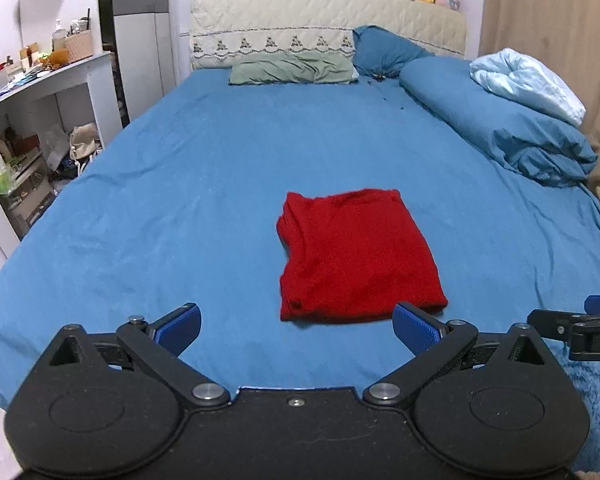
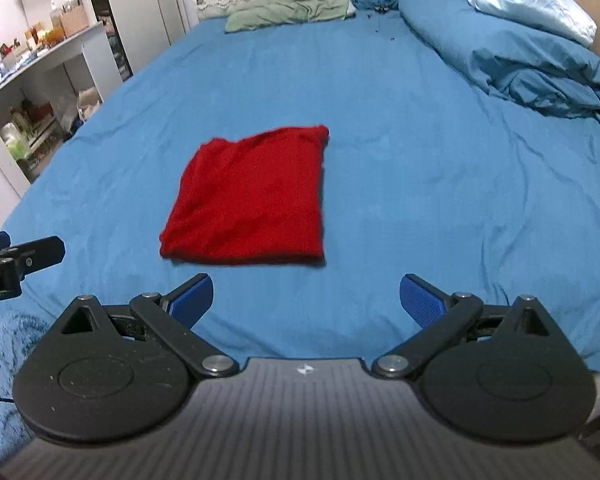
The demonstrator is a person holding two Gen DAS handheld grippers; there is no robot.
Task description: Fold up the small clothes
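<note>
A red garment lies folded into a rough rectangle on the blue bed sheet; it also shows in the right wrist view. My left gripper is open and empty, hovering just short of the garment's near edge. My right gripper is open and empty, a little to the right of the garment and just short of it. The right gripper's side shows at the right edge of the left wrist view, and the left gripper's side shows at the left edge of the right wrist view.
A rolled blue duvet with a light blue blanket lies along the bed's right side. A green pillow and a blue pillow lie by the headboard. A cluttered white shelf unit stands to the left.
</note>
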